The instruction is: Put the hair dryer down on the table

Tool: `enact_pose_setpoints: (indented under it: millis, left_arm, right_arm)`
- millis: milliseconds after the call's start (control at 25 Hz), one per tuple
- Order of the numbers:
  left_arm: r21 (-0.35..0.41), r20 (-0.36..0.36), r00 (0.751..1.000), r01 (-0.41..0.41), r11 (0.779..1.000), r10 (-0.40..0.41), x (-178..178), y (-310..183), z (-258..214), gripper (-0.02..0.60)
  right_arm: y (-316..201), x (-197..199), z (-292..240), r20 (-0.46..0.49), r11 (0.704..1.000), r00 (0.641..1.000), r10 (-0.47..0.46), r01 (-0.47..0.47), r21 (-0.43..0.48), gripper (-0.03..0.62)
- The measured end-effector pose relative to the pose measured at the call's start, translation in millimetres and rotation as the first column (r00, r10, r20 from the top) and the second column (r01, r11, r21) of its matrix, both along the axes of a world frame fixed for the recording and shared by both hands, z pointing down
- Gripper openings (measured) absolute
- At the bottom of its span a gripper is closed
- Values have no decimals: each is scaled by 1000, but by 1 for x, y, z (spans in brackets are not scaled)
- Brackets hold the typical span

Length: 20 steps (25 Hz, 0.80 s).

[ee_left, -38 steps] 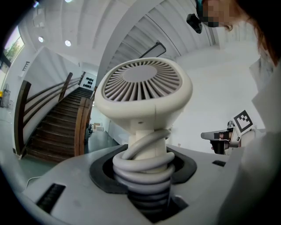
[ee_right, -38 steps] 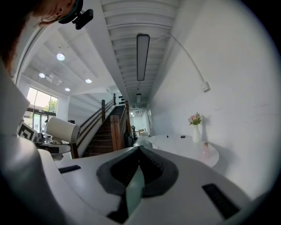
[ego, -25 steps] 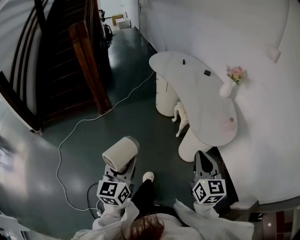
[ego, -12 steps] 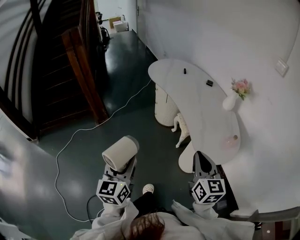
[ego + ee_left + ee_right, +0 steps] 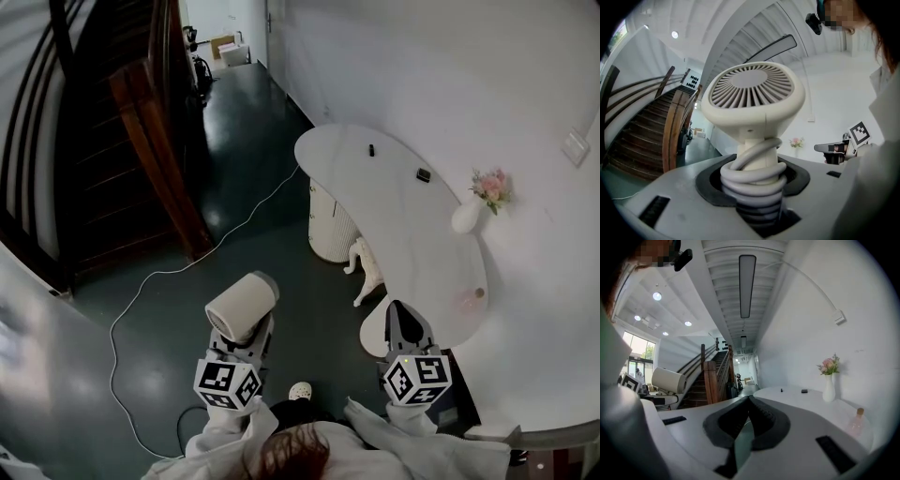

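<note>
- Presently, the left gripper (image 5: 246, 334) is clamped on the handle of the hair dryer (image 5: 242, 307), over the cord coiled round that handle; the barrel stands above the jaws.
- The hair dryer is held over the dark floor (image 5: 272, 244), apart from the table (image 5: 403, 220) and to its left.
- The right gripper (image 5: 405, 317) is closed on nothing, its pads meeting at the tips, near the table's rounded near end.
- Edges: the table top is curved, with one long side against the white wall (image 5: 450, 75).
- Open room: floor lies between the staircase (image 5: 112, 141) and the table, crossed by a white cable (image 5: 141, 281).
- The table's middle is bare; a vase of flowers (image 5: 469, 211) stands at the wall side.
- Markings: square black-and-white patterns on the left cube (image 5: 225, 382) and the right cube (image 5: 415, 378).
</note>
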<state>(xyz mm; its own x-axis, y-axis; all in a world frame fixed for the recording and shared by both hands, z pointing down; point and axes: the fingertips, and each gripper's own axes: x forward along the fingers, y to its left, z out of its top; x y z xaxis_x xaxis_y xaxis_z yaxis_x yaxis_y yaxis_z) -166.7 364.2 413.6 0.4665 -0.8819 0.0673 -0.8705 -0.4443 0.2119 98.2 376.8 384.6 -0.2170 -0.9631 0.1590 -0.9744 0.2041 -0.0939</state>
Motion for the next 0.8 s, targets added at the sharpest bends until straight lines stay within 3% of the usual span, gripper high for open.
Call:
enact_pose_setpoints:
  millis: [280,800]
  left_arm:
    - [-3,6,1000,-19,1000,19,-10,-30,8,212]
    - [-61,14,1000,-13,998,14,-29,-38,26,212]
  right_arm:
    - [-30,-9,11,8,1000,1000,20,-20,-12,49]
    - [-51,-27,35,25,996,1000,-7,9,-85,49]
